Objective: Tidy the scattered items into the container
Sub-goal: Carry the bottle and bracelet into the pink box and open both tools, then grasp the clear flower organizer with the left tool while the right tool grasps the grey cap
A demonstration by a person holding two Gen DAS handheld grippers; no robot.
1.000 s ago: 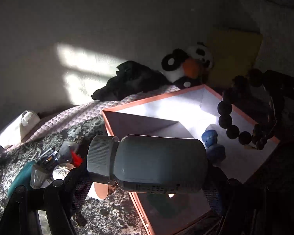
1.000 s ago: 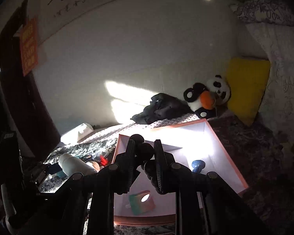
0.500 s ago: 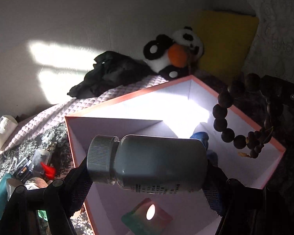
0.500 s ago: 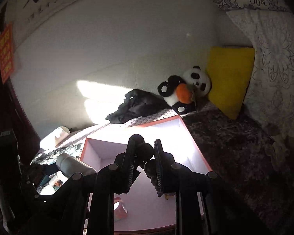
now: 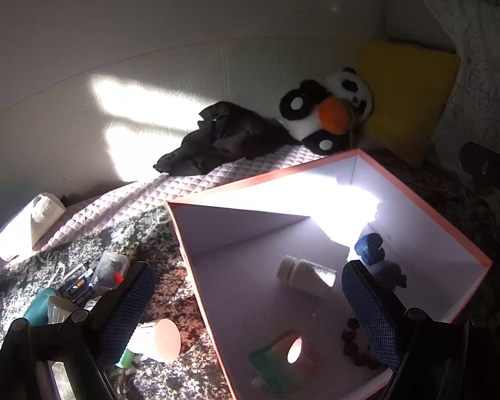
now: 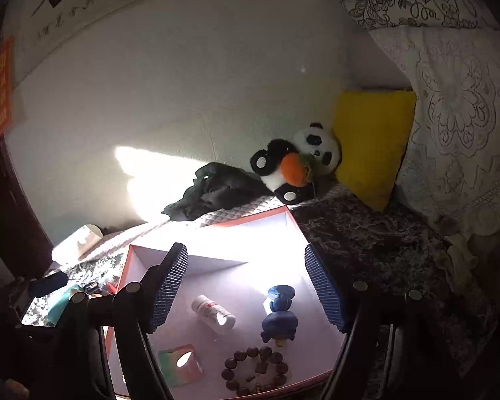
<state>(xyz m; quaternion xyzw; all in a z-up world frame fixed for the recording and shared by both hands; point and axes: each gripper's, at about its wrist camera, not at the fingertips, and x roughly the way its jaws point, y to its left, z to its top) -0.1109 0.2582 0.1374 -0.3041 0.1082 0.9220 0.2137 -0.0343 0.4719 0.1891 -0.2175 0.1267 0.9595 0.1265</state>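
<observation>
Lying inside pink-rimmed box (image 6: 213,223): white pill bottle (image 6: 213,314) on its side, blue figurine (image 6: 279,313) right of it, bead bracelet (image 6: 255,370) nearest. Left hand-held gripper (image 5: 246,303) spread apart, holding nothing. Right hand-held gripper (image 6: 246,288) likewise apart, above box. Scattered items (image 5: 93,286) left on bed.

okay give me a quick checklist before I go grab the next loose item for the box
1. Left claw open and empty: ok.
2. Right claw open and empty: ok.
3. Pill bottle lying inside the box: ok.
4. Bead bracelet resting on the box floor: ok.
5. Loose items left outside, such as the cup lying left of the box: not ok, tidying unfinished.
6. Free floor space in the box for more items: ok.
</observation>
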